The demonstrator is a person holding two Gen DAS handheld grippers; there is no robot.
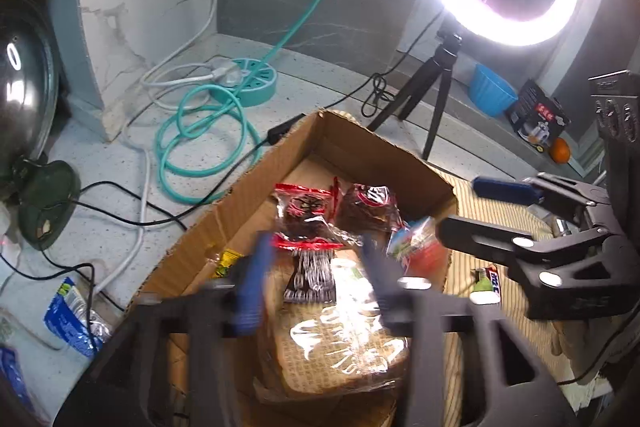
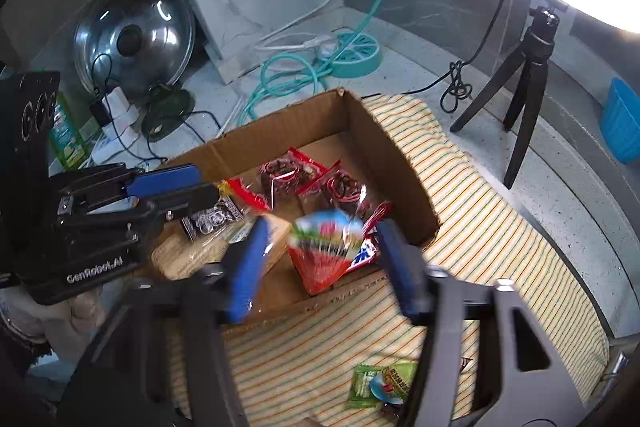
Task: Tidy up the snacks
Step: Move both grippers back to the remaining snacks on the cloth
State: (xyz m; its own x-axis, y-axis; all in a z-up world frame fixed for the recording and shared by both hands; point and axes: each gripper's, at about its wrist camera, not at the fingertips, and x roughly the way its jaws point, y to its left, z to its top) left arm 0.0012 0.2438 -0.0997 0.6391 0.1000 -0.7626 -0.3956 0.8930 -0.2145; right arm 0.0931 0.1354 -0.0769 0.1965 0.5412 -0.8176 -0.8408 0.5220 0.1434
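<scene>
An open cardboard box holds several snack packets: two dark packets with red trim, a bread packet, and a red, blue and green packet. My left gripper is open above the bread and dark packets, holding nothing. My right gripper is open over the box's near edge, with the red packet lying between its fingers, apparently loose. Each gripper shows in the other's view, the right one and the left one. A green packet lies on the striped cloth.
A ring light on a black tripod stands behind the box. Teal and white cables with a round teal socket lie at the back. A metal pot lid, a blue bowl, a small dark box and an orange are nearby.
</scene>
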